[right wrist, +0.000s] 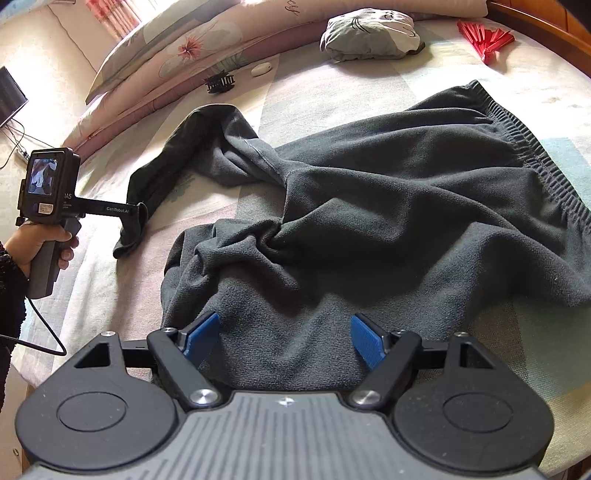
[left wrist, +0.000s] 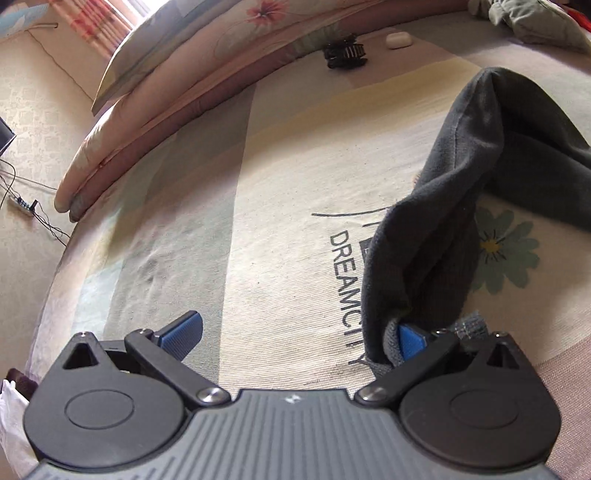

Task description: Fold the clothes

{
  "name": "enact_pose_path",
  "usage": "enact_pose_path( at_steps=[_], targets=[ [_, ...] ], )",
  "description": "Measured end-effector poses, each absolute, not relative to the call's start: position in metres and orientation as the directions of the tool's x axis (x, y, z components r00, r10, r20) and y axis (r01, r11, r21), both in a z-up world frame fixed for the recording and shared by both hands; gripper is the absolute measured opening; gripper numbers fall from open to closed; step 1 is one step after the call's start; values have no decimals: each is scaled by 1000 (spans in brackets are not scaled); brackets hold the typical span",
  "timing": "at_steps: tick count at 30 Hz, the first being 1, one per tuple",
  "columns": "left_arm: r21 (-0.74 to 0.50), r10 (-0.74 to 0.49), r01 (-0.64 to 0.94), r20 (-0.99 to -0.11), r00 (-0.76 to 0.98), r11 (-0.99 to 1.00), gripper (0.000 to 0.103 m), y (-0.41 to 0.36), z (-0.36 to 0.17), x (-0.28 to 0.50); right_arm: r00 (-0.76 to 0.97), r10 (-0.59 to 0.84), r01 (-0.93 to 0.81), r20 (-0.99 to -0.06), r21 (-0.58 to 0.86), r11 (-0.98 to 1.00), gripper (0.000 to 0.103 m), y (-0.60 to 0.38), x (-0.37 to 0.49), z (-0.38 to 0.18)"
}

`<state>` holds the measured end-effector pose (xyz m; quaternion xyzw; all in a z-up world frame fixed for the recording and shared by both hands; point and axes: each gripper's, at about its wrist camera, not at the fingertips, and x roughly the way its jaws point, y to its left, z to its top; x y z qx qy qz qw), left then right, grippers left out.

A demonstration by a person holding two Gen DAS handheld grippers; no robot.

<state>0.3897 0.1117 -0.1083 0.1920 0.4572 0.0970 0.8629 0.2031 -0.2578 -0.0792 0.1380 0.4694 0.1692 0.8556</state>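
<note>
Dark grey sweatpants (right wrist: 388, 206) lie crumpled on the bed sheet (right wrist: 332, 92), with the elastic waistband (right wrist: 535, 155) at the right. One leg (left wrist: 461, 184) stretches to the left, and its cuff hangs over the right finger (left wrist: 410, 339) of my left gripper (left wrist: 297, 336). That gripper's jaws stand wide apart with nothing pinched between them. In the right wrist view a hand holds the left gripper (right wrist: 138, 218) with the cuff hooked on it. My right gripper (right wrist: 283, 338) hovers open over the near pant leg, its blue pads (right wrist: 201, 336) apart above the cloth.
A floral quilt and pillow (right wrist: 177, 51) line the back of the bed. Near them lie a black hair claw (right wrist: 219, 83) and a white earbud case (right wrist: 261, 69). A bundled grey-green garment (right wrist: 369, 33) and a red fan (right wrist: 484, 37) lie at the back right. The bed's edge (left wrist: 66, 258) drops off left.
</note>
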Motion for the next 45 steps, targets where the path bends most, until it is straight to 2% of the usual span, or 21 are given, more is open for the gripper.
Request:
enact_pose_path(
  at_steps=[4,9,15,20,23,30,34,37,38,41,45],
  targets=[
    [244,141,113,-818,558,963,102,109,-106,386,510,419,-155,-752,398,904,82,-258,204,-78],
    [223,105,137,-810,577,965,102,96,-118,382,498,413,-147,-762,395,907,82,-254,209,-82],
    [11,-65,135,-836,546,991,103,123,-132,378,487,406,-140,-774,389,911,82,-257,209,-89],
    [28,-88,186,-804,588,982,103,127,-135,368,478,414,-117,-775,411,904,83,-262,211,-96],
    [39,-66,179,-835,546,983,103,122,-129,377,477,414,-116,-775,411,904,85,-261,212,-96],
    [359,260,59,-768,585,931,103,121,-120,389,482,401,-117,-779,396,911,85,-263,210,-94],
    [381,310,19,-780,543,924,103,141,-113,404,485,391,-109,-782,389,915,85,-266,210,-94],
    [511,428,-2,-718,549,860,103,147,-110,413,493,379,-104,-784,379,920,85,-268,209,-93],
    [517,438,-9,-715,545,856,103,151,-108,415,496,374,-102,-784,375,921,85,-269,209,-92],
    [455,368,18,-743,559,890,102,156,-103,409,501,369,-98,-783,372,923,85,-272,210,-90],
    [359,226,141,-799,558,923,102,144,-112,386,501,372,-112,-781,368,923,85,-270,213,-88]
  ],
)
